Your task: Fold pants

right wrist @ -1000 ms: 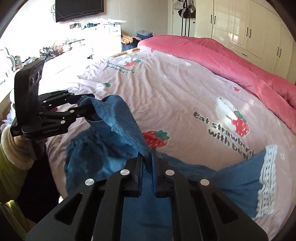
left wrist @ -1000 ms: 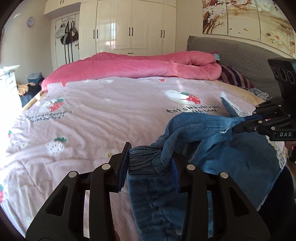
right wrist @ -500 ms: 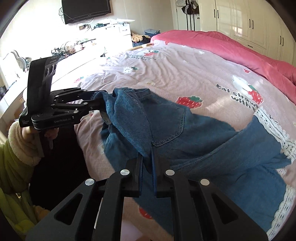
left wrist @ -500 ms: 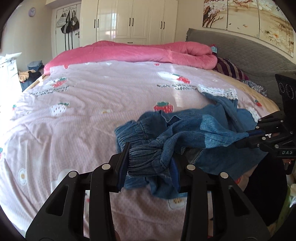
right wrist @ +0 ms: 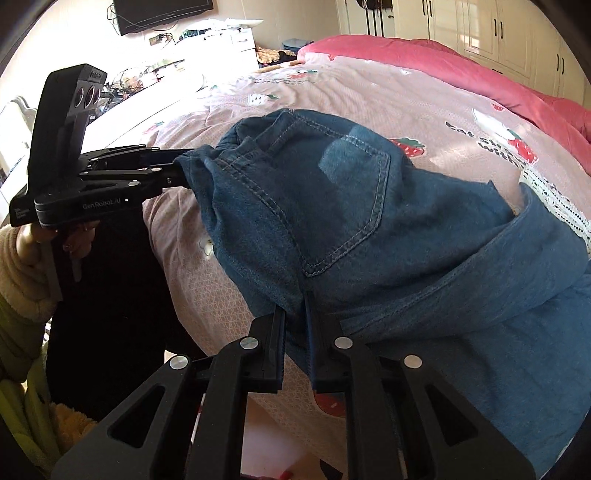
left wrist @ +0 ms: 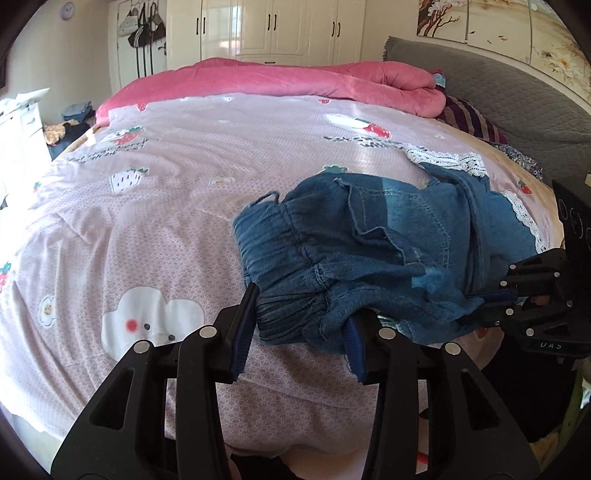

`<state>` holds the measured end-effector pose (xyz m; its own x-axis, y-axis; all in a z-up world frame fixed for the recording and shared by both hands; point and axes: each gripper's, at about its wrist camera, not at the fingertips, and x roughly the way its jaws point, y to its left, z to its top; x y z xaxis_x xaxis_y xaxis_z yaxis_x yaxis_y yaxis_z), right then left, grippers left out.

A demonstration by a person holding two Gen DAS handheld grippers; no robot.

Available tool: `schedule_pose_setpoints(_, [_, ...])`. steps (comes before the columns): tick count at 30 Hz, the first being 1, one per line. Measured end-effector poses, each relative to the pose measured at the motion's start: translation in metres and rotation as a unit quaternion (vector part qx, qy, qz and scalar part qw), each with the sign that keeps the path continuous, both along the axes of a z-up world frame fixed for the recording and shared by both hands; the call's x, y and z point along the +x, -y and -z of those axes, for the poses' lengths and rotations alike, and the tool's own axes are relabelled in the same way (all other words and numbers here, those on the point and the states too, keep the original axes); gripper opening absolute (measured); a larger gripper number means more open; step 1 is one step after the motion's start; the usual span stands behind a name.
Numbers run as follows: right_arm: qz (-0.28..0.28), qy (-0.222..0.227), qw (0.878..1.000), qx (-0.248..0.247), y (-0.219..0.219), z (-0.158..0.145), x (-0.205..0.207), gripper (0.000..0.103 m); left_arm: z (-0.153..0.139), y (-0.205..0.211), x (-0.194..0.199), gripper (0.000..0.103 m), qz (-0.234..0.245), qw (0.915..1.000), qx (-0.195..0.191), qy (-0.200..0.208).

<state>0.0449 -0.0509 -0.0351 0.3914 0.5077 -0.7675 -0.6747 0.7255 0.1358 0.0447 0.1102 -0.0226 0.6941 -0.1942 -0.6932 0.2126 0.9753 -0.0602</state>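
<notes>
Left tool point(left wrist: 301, 325) clamps the pants point(left wrist: 388, 251) at the gathered waistband; right tool point(right wrist: 295, 314) pinches denim near a pocket. Pants bunched at bed point(left wrist: 166, 206) edge. Prob. spreading step; next: pull apart, lay flat.

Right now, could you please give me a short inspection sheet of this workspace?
Surface: bed with a pink strawberry-print cover, wrinkled.
Job's things: denim pants, bunched near the bed's near edge, back pocket up, lace-trimmed hems spread toward the headboard.
Clutter: rolled pink duvet along the far side; striped pillow by the headboard.
Grippers: left gripper shut on the gathered waistband; right gripper shut on a denim edge.
Cables: tangled wires on the desk under the TV.
Surroundings: white wardrobes, hanging bags, grey headboard, wall TV.
</notes>
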Motion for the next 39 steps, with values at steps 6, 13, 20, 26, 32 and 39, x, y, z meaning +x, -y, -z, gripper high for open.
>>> schedule_pose_setpoints(6, [0.002,-0.002,1.0,0.005,0.002,-0.002,-0.001,0.012,-0.003,-0.007,-0.004,0.045,-0.015,0.9999,0.001,-0.006])
schedule_pose_setpoints(13, [0.006,-0.01,1.0,0.012,0.003,-0.002,0.002,0.013,-0.007,-0.014,-0.014,0.052,-0.013,0.9998,0.01,-0.014])
schedule_pose_setpoints(20, [0.002,-0.011,1.0,0.021,0.004,-0.002,0.0,0.02,-0.021,-0.019,-0.038,0.052,-0.02,0.9997,0.007,-0.012])
schedule_pose_setpoints(26, [-0.001,-0.014,0.999,0.029,0.003,0.001,-0.005,0.028,-0.054,-0.001,-0.035,0.052,-0.008,0.9995,-0.016,0.025])
schedule_pose_setpoints(32, [0.005,-0.024,0.999,0.044,0.017,-0.005,-0.012,0.029,-0.04,0.048,0.0,0.012,0.047,0.9983,-0.034,-0.006])
schedule_pose_setpoints(39, [0.052,0.017,0.996,0.075,0.052,-0.04,-0.013,0.029,0.007,0.077,0.014,0.004,0.057,0.9969,0.018,-0.052])
